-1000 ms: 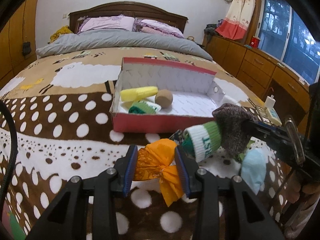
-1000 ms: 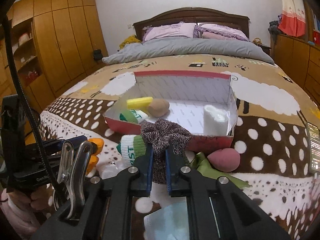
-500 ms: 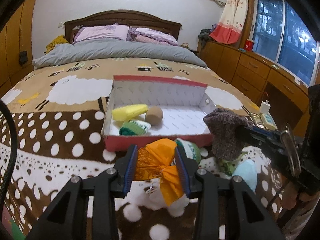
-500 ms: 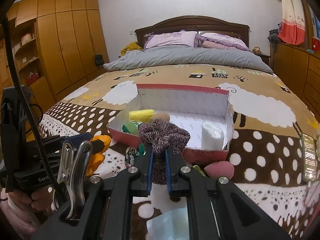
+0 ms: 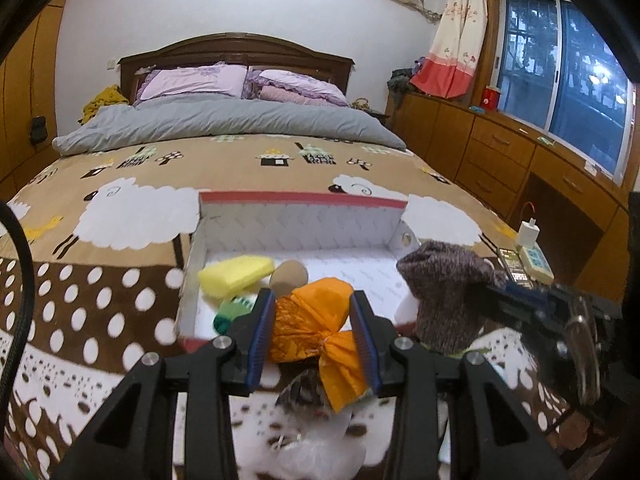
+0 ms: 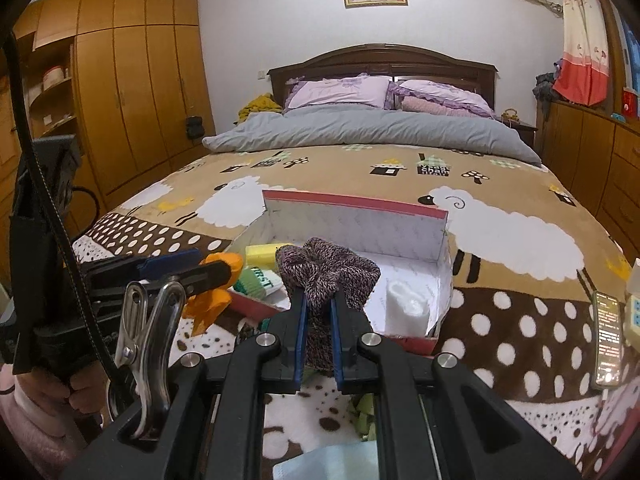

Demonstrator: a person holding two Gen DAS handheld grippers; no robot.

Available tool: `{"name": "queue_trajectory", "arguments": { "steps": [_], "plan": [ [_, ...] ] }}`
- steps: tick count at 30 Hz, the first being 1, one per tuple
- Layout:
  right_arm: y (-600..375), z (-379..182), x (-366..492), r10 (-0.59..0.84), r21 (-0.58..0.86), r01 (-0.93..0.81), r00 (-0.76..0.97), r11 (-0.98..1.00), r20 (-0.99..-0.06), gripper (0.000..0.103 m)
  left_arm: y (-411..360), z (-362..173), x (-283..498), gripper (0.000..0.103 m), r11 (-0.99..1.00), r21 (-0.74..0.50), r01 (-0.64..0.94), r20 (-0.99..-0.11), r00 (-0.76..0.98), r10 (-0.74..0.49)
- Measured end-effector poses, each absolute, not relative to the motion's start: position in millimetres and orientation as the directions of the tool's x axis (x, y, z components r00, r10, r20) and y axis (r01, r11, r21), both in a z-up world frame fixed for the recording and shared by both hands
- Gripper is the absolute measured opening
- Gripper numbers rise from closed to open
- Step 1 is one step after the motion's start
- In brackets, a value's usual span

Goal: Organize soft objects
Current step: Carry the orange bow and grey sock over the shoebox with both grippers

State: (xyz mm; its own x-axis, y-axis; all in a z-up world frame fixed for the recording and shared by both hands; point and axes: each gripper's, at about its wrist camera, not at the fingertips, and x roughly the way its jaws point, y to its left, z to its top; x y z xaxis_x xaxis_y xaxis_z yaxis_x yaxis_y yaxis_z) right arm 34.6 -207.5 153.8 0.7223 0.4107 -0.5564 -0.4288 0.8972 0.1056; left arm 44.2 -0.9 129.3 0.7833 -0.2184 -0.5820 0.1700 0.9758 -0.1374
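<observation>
My left gripper is shut on a crumpled orange cloth and holds it up just in front of the red box. In the right wrist view the same orange cloth shows at the left. My right gripper is shut on a grey-purple knitted sock, lifted at the box's near edge. Inside the box lie a yellow sponge, a brown ball, a green-and-white sock and a white roll.
The box sits on a brown dotted sheep-print blanket. A light blue cloth and a green scrap lie below my right gripper. A phone and a power strip rest at the bed's right edge. Wooden wardrobes stand left.
Both grippers have risen and moved toward the box with their cloths. The green-and-white sock that lay between them has dropped out of sight below the left gripper.
</observation>
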Motion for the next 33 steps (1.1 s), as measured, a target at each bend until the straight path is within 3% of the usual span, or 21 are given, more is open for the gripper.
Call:
{"name": "queue_trajectory", "arguments": {
  "steps": [18, 33],
  "plan": [
    [-220, 158, 79, 0.385, 0.119, -0.385, 0.753, 0.915, -0.534, 0.012, -17, 95, 111, 0.04, 0.978, -0.153, 0.14, -0.58, 0.789, -0.204],
    [-227, 135, 141, 0.313, 0.106, -0.31, 0.759, 0.945, -0.57, 0.012, -27, 54, 128, 0.04, 0.982, -0.125, 0.14, -0.655, 0.732, -0.188]
  ]
}}
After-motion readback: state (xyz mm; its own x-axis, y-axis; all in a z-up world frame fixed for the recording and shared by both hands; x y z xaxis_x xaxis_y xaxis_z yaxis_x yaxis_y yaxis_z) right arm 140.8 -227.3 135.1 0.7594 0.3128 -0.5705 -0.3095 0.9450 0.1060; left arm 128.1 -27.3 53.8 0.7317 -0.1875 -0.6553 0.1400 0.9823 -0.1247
